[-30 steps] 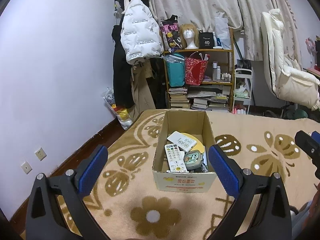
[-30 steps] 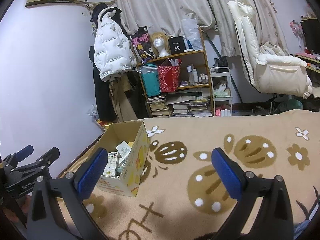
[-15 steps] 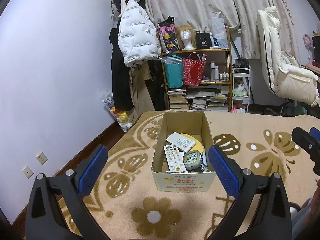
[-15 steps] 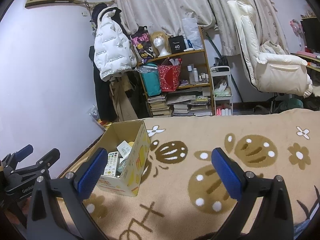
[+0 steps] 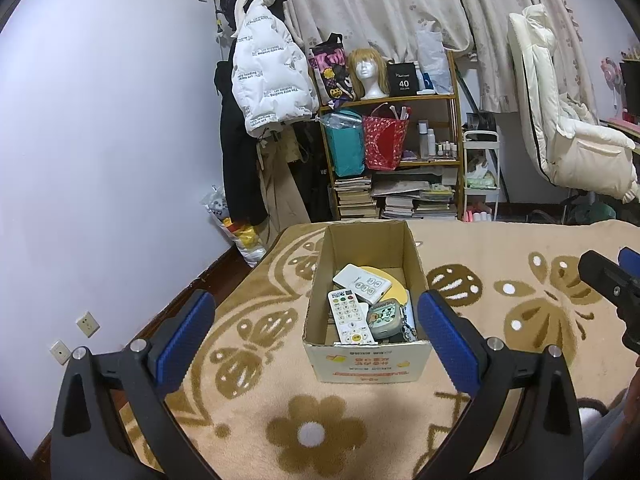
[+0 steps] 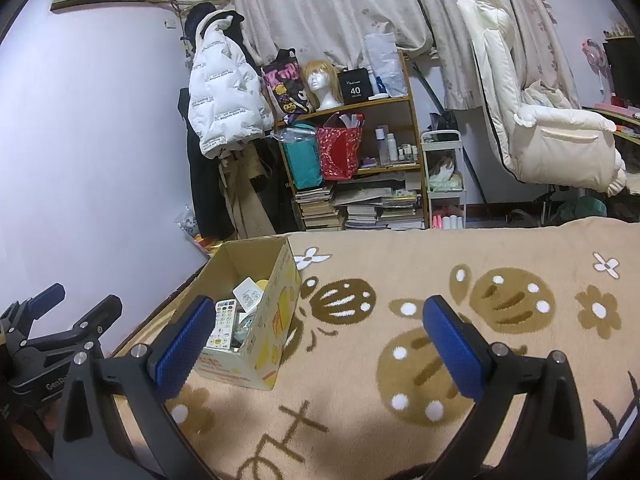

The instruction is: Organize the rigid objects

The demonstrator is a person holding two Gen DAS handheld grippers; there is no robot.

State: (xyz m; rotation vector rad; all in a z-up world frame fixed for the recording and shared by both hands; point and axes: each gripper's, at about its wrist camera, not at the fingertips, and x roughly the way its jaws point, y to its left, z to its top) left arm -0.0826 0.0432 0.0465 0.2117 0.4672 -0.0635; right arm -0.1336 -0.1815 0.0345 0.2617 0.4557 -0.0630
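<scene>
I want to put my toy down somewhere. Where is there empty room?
The beige flower-patterned blanket is bare to the right of the open cardboard box, and in front of it. The box itself is crowded with a white remote control and other gadgets.

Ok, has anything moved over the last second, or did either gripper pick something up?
Hardly anything. The left gripper drifted a touch, so the cardboard box sits slightly lower in its view. Nothing was taken hold of or let go. Both grippers stay open and empty, the right gripper holds its place, and the white remote remains in the box.
</scene>
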